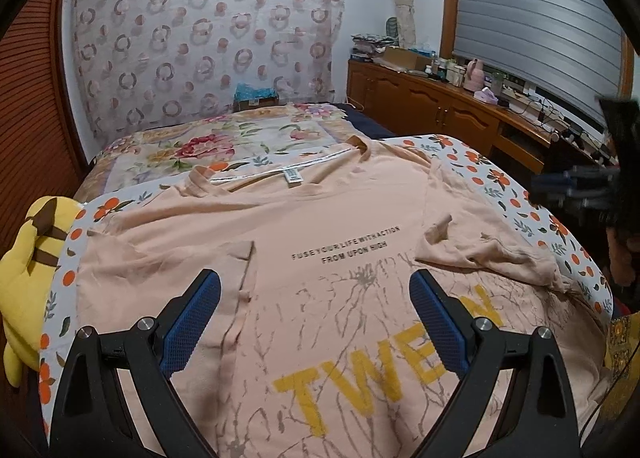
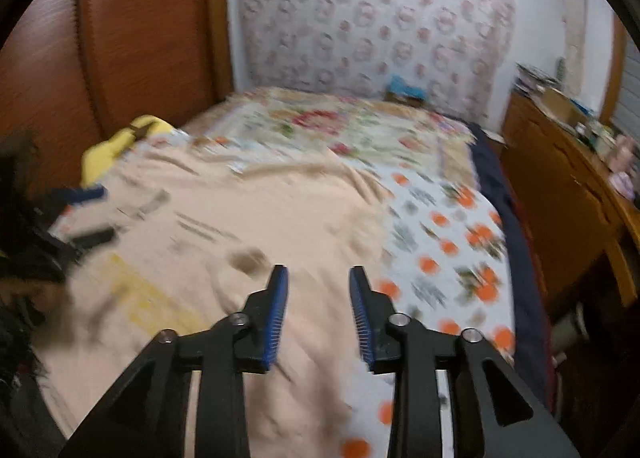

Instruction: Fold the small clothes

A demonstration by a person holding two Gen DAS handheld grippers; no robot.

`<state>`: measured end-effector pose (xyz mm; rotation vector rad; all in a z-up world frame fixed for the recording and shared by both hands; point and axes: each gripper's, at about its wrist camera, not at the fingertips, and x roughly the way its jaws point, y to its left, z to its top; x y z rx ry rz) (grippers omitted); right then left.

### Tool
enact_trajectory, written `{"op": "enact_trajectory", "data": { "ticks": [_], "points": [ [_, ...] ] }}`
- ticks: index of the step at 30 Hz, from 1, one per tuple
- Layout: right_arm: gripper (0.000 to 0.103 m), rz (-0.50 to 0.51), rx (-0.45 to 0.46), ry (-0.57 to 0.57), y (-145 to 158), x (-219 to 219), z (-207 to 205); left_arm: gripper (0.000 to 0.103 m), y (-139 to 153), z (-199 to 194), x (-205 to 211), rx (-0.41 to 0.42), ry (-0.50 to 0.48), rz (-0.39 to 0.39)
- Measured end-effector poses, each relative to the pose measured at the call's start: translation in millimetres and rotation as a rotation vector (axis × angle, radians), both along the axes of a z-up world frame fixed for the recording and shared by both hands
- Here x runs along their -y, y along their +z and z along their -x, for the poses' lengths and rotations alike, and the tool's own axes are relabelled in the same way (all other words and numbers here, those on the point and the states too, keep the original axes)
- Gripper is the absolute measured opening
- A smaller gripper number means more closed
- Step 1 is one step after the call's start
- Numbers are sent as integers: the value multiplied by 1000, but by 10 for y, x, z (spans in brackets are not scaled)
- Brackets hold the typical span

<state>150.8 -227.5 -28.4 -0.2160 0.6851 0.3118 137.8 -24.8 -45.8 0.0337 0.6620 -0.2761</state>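
You are working over a bed [image 1: 368, 126] whose navy edge shows on the side toward the wooden cabinets. A floral blanket [image 1: 224, 142] covers its far half. Nearer you lies a white sheet with orange flowers [image 1: 500, 178], and the peach T-shirt [image 1: 340, 218] is spread flat on that sheet, collar toward the blanket, one sleeve folded inward. A yellow plush toy [image 1: 28, 270] rests at the sheet's edge, beside the shirt.

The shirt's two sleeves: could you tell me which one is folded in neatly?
The sleeve near the yellow plush toy; the other sleeve lies crumpled.
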Motion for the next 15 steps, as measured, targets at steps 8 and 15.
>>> {"op": "enact_trajectory", "data": {
  "ticks": [8, 15],
  "points": [
    [36, -70, -126, -76, -334, 232, 171, 96, -46, 14, 179, -18, -32, -7],
    [35, -104, -154, -28, -324, 146, 309, 96, -36, 37, 235, -16, -36, -14]
  ]
}}
